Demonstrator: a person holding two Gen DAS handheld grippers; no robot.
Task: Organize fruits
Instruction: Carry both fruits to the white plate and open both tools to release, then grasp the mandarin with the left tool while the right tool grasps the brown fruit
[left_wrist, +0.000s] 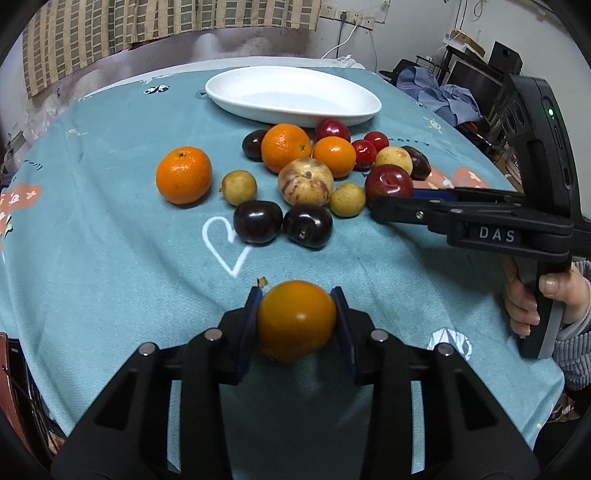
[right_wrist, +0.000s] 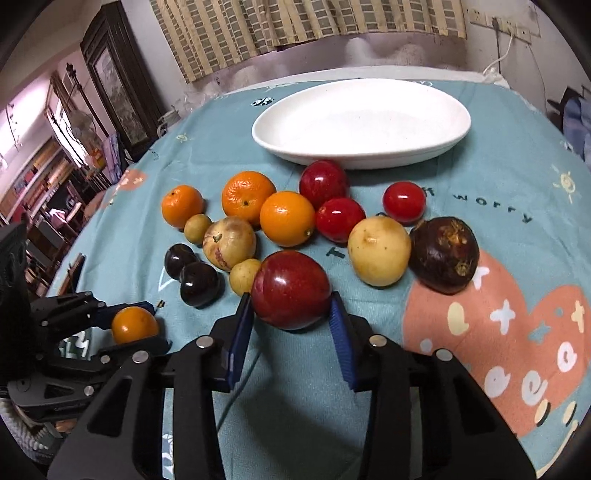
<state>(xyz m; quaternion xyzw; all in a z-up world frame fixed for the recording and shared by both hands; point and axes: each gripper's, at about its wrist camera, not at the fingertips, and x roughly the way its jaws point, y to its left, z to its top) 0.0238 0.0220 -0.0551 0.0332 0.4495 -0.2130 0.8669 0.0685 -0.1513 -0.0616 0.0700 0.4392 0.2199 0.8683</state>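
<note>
You squeezed your left gripper (left_wrist: 297, 321) onto a small orange fruit (left_wrist: 295, 319). Your right gripper (right_wrist: 291, 317) hugged a red plum (right_wrist: 291, 290) beside the fruit pile. The white dish (right_wrist: 362, 122) sat empty behind, probably where both fruits were meant to go.

tool (left_wrist: 297, 321): black frame | blue ribbed pads | silver screws | sleeve (left_wrist: 576, 332): grey ribbed

Soft indoor light, sharp centre, heavy fisheye bend at the rims.
Glare spots sit on the dark plums (left_wrist: 257, 226) and washes out the white dish (right_wrist: 362, 122); shadows stay faint on the teal tablecloth (left_wrist: 110, 240); corners go black, background room dim and blurred.
</note>
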